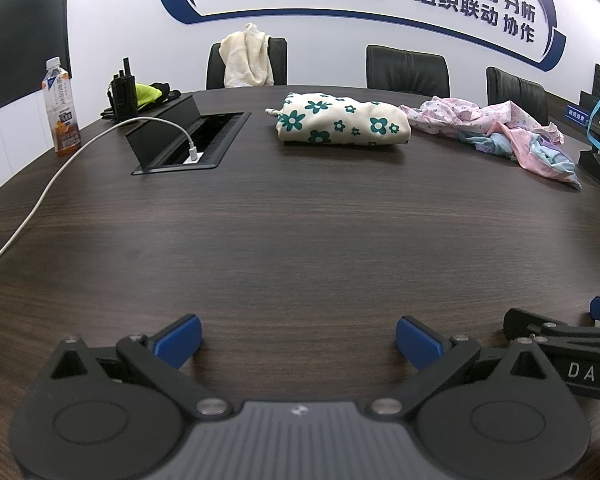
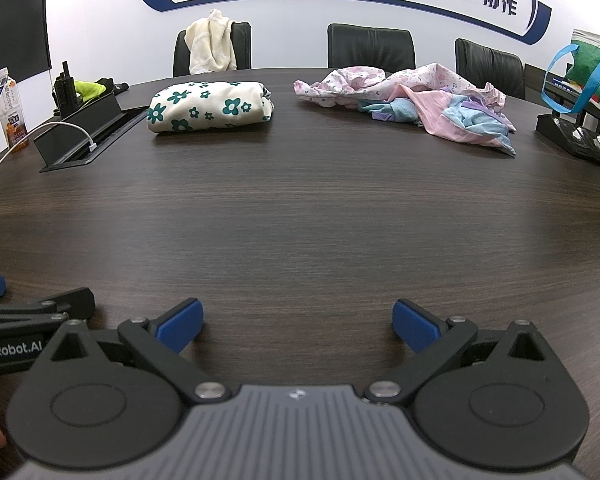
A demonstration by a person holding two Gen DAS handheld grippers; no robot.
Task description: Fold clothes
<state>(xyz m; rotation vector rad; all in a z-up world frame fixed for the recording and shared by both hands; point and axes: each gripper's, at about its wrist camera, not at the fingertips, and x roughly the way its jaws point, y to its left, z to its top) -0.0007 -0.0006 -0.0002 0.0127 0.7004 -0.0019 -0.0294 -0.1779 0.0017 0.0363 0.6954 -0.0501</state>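
Observation:
A folded cream garment with green flowers (image 1: 342, 124) (image 2: 210, 107) lies at the far middle of the dark wooden table (image 1: 300, 240) (image 2: 300, 220). To its right sprawls a crumpled pile of pink, blue and purple clothes (image 1: 504, 134) (image 2: 420, 100). My left gripper (image 1: 298, 340) stands open low over the near table edge, nothing between its blue pads. My right gripper (image 2: 298, 324) is open too, empty, right beside the left one. Both are far from the clothes.
An open cable box (image 1: 188, 140) (image 2: 84, 132) with a white charging cable (image 1: 40, 200) sits at the far left, with a drink bottle (image 1: 60, 108) (image 2: 10, 108) and a black radio (image 1: 122, 92). Black chairs (image 1: 408, 70) line the wall; one carries a cream cloth (image 1: 246, 58). A green bag (image 2: 584, 76) stands far right.

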